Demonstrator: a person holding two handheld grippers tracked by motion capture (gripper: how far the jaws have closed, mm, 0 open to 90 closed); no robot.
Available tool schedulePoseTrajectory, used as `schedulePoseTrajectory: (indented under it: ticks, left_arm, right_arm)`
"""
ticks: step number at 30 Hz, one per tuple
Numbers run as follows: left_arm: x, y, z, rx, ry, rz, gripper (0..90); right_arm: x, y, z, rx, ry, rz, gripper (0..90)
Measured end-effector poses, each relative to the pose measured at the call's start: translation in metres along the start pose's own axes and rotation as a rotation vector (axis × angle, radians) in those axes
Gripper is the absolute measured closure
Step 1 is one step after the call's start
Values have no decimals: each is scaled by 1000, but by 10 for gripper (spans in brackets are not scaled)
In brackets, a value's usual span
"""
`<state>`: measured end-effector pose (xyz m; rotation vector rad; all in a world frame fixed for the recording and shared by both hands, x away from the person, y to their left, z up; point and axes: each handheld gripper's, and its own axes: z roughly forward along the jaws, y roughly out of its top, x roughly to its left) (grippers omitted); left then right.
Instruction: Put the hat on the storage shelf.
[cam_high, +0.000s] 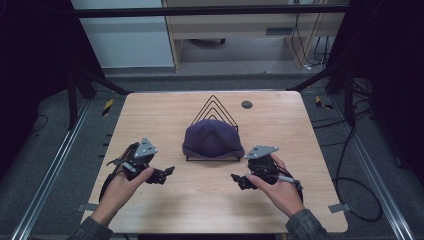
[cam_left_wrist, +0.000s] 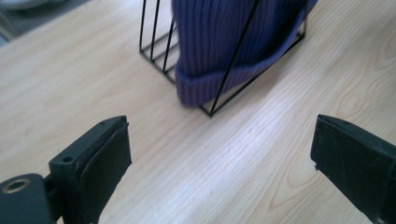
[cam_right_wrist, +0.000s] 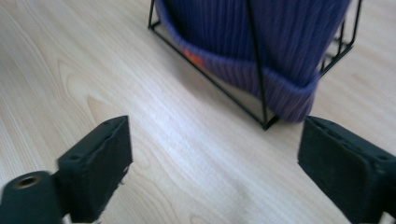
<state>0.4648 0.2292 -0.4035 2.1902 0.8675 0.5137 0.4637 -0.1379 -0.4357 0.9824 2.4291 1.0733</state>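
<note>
1. A purple ribbed knit beanie (cam_high: 212, 141) sits inside a black wire rack of nested triangular frames (cam_high: 215, 107), at the middle of the light wooden table (cam_high: 150, 110). Its folded brim rests on the rack's base, and a small orange tag (cam_right_wrist: 193, 58) shows on the brim in the right gripper view.
2. The left gripper (cam_high: 169, 171) hovers at about 8 o'clock from the beanie, near but apart from it, with its jaws spread wide and nothing between them.
3. The right gripper (cam_high: 235, 177) hovers at about 4 o'clock from the beanie, likewise near and apart, its jaws also spread wide and empty.
4. Judged from this, the step in hand is the approach: both grippers face the rack from either side, and the beanie is not yet touched.
5. The next move likely calls for bringing each gripper in to the brim at the rack's near corners, passing between or around the thin wires, and closing on the soft knit without catching a wire, so that the beanie can come free while the light rack stays put.
</note>
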Motion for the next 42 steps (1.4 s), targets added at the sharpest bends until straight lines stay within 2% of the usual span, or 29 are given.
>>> schedulePoseTrajectory:
  ticks: [3,7,11,14,17,20,24,26,27,28,30,31,32,33,36,37,42]
  left_arm:
    - [4,-17,5,30,-3,-17,52]
    - [9,-35,11,49,2,-27,52]
    - [17,-53,19,58,18,-45,52]
    - [25,-64,24,73,29,-67,52]
    - [32,-71,26,86,52,-69,52]
    - [38,-77,28,70,46,-115,52]
    - [41,-82,32,89,54,-113,52]
    - [43,-84,36,96,31,-127,49]
    - [44,-85,37,103,26,-137,44]
    - [45,-87,39,117,38,-141,39]
    - [46,-92,44,171,67,-122,24]
    - [49,-95,46,168,42,-144,10]
    - [51,-96,47,154,36,-153,0]
    - [53,-98,47,143,41,-146,0]
    - [56,-103,49,78,52,-160,0]
    - [56,-105,50,56,54,-158,0]
    - [57,-104,50,56,53,-158,0]
  right_arm:
    - [4,-10,9,37,12,-25,138]
    - [7,-17,16,53,44,-32,135]
    - [6,-26,22,59,43,-40,129]
    - [-2,-34,24,57,18,-23,119]
    - [-13,-44,22,53,-8,2,110]
    - [-24,-55,19,42,-31,28,102]
    - [-38,-66,15,38,-64,82,90]
    - [-43,-72,17,48,-87,105,85]
    - [-46,-74,19,61,-99,109,85]
    - [-48,-75,20,71,-110,117,86]
    - [-50,-77,21,76,-132,125,69]
    - [-50,-77,22,71,-135,124,61]
    - [-51,-78,23,64,-137,126,55]
    - [-51,-78,23,60,-140,135,51]
    - [-52,-82,25,21,-158,145,21]
    - [-52,-82,25,25,-164,150,13]
    - [-50,-81,26,30,-198,184,5]
